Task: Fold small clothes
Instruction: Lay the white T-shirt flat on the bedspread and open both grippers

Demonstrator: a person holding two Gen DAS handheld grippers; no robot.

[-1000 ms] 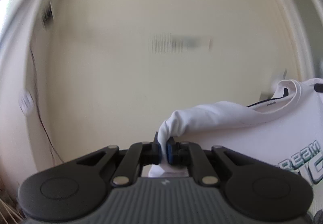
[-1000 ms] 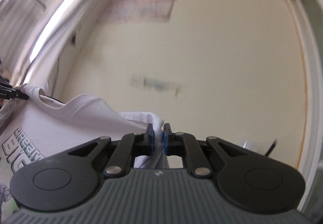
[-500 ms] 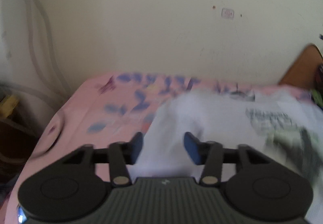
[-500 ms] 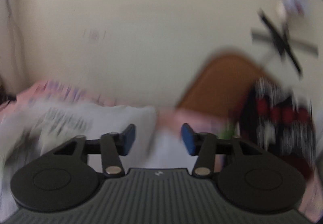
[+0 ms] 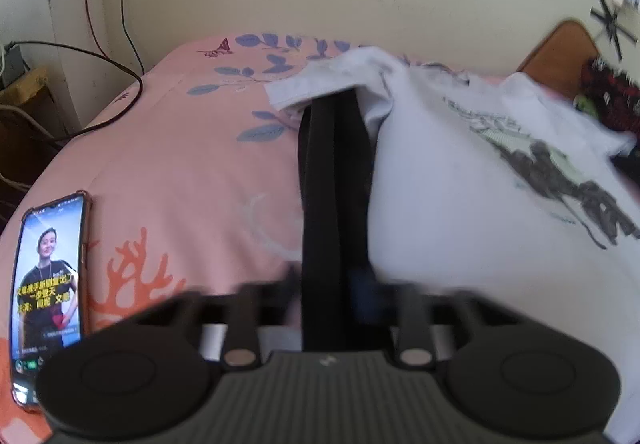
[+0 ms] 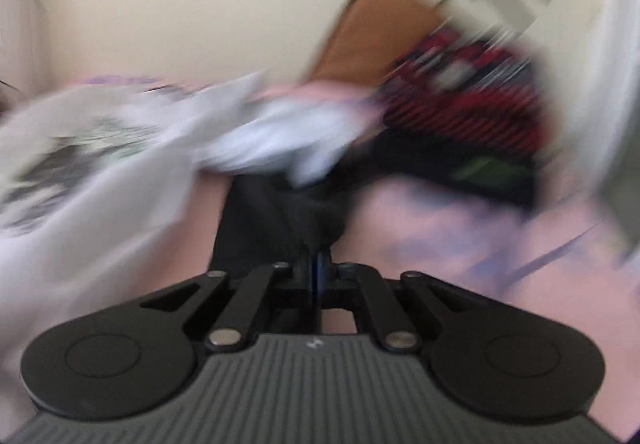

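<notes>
White T-shirt on pink bedsheet; black garment beneath it; right gripper clamped on black garment; left gripper blurred, finger state indeterminable; 1 phone beside.

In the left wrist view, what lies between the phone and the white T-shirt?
Left wrist view: pink bedsheet, then a black garment running from the left claw under the white T-shirt. Phone.

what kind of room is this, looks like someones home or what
Most likely a bedroom in a home. The clothes lie on a bed with a pink floral sheet and a wooden headboard, against a plain wall. A phone lies on the sheet, and the white t-shirt is spread beside it.
</notes>
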